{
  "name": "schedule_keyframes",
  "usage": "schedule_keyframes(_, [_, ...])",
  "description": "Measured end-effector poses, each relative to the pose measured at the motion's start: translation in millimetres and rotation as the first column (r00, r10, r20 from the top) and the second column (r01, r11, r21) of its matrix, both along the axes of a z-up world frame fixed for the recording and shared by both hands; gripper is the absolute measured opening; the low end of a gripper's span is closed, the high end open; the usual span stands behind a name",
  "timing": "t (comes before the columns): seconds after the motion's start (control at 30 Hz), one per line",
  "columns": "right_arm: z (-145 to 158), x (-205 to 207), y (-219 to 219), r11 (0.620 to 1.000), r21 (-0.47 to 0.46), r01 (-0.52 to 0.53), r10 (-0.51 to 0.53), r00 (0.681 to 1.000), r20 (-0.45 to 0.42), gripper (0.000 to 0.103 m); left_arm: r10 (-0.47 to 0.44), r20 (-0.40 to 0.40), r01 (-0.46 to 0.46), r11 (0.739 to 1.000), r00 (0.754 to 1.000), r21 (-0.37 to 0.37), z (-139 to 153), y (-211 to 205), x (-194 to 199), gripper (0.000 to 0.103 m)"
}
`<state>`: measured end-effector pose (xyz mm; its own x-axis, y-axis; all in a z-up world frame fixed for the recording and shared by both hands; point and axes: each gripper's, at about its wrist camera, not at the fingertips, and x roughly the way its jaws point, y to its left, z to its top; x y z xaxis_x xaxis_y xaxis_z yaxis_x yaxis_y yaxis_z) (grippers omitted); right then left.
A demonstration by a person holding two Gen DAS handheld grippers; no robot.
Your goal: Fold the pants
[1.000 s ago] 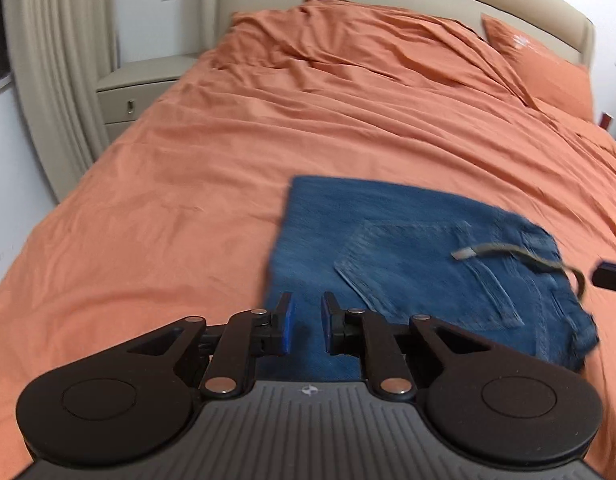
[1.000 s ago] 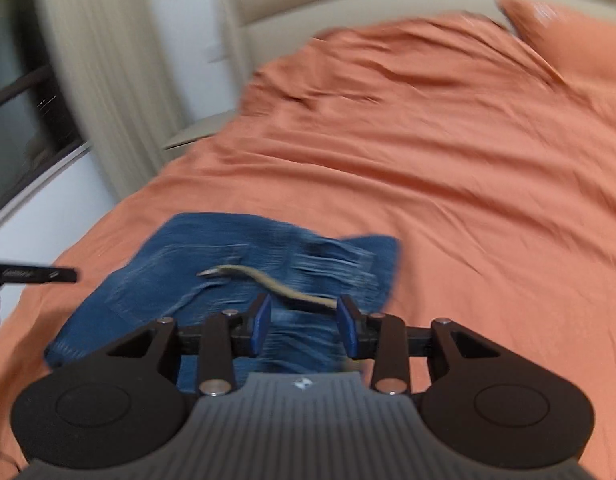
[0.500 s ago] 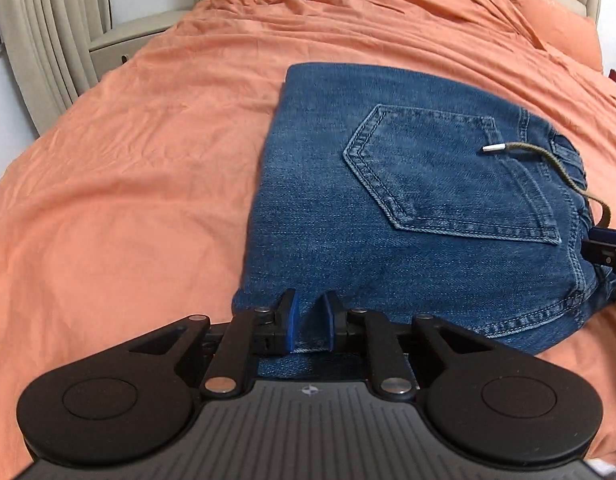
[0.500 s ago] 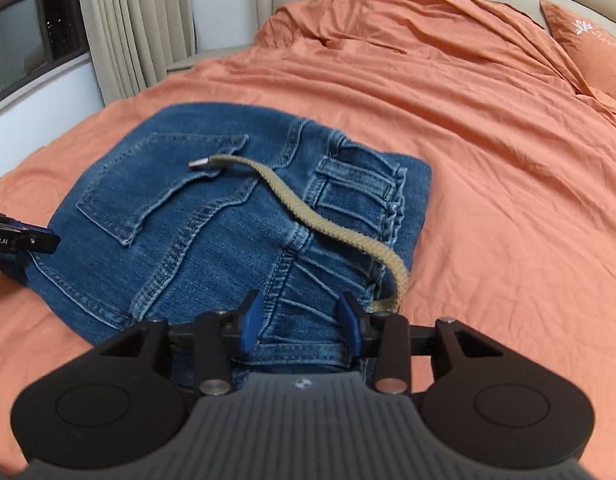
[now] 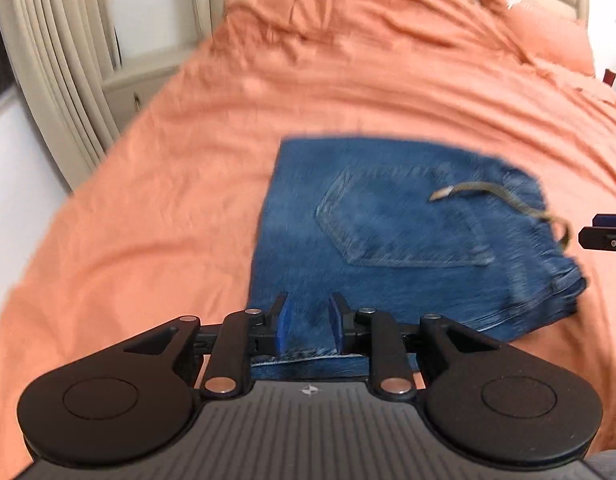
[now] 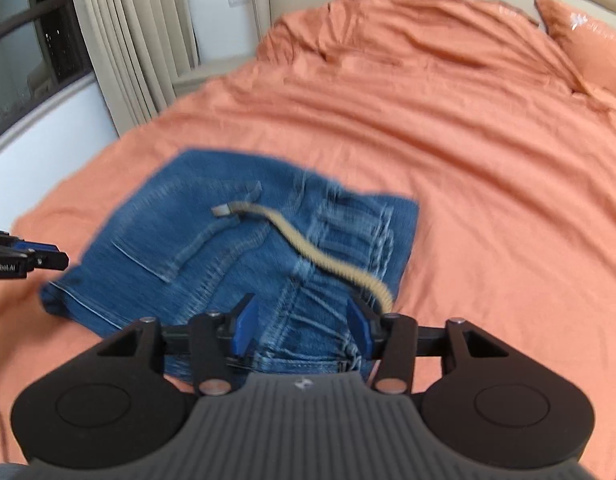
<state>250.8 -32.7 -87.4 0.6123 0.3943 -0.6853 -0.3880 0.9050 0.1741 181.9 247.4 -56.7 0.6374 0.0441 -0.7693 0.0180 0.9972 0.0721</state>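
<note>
Left wrist: squarish folded denim pants [image 5: 388, 240], woven drawstring [image 5: 504, 196] across.

A bed [image 5: 155, 208] covered by a rumpled orange sheet [image 6: 488, 184] carries everything. Folded blue jeans [image 5: 388, 240] lie flat on its near part — back pocket up, a tan drawstring [image 6: 308, 248] trailing across them. An orange pillow [image 5: 540, 28] rests at the far right.

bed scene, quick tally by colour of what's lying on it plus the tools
Blue: 1, the folded jeans
Tan: 1, the drawstring lying across the jeans
Orange: 2, the bedspread and the pillow
Black with blue pads: 2, the left tool and the right tool, both open
Total: 6
</note>
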Motion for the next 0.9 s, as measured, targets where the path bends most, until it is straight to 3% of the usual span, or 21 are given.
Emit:
schedule_keyframes(0.23, [88,-62,-18,1.000,0.010,-0.020,0.018,0.989,0.149,0.074,-0.036,0.212,0.024,0.998,0.977,0.062,87,-37,-61,0.029])
schedule_keyframes(0.27, [98,-74,-21,1.000,0.011,-0.022,0.020,0.985,0.172,0.079,-0.037,0.254,0.018,0.997,0.967,0.075,98,-44,-71,0.034])
schedule_keyframes(0.37, [122,-110,-32,1.000,0.017,-0.008,0.004,0.973,0.229,0.081,-0.046,0.352,0.013,0.995,0.935,0.096,125,-65,-106,0.060])
schedule_keyframes(0.5, [132,-154,-45,0.998,0.048,0.043,-0.055,0.961,0.272,0.082,-0.026,0.408,-0.010,0.996,0.913,0.087,144,-87,-146,0.081])
schedule_keyframes(0.6, [128,-184,-51,0.993,0.066,0.094,-0.109,0.952,0.287,0.082,0.011,0.413,-0.059,0.993,0.911,0.102,144,-102,-167,0.092])
schedule_keyframes(0.7, [116,-210,-53,0.985,0.084,0.148,-0.166,0.942,0.290,0.082,0.030,0.430,-0.090,0.988,0.902,0.121,133,-115,-180,0.093])
schedule_keyframes(0.9, [85,-231,-49,0.972,0.124,0.197,-0.224,0.939,0.262,0.082,0.134,0.321,-0.132,0.991,0.938,-0.029,89,-121,-172,0.093])
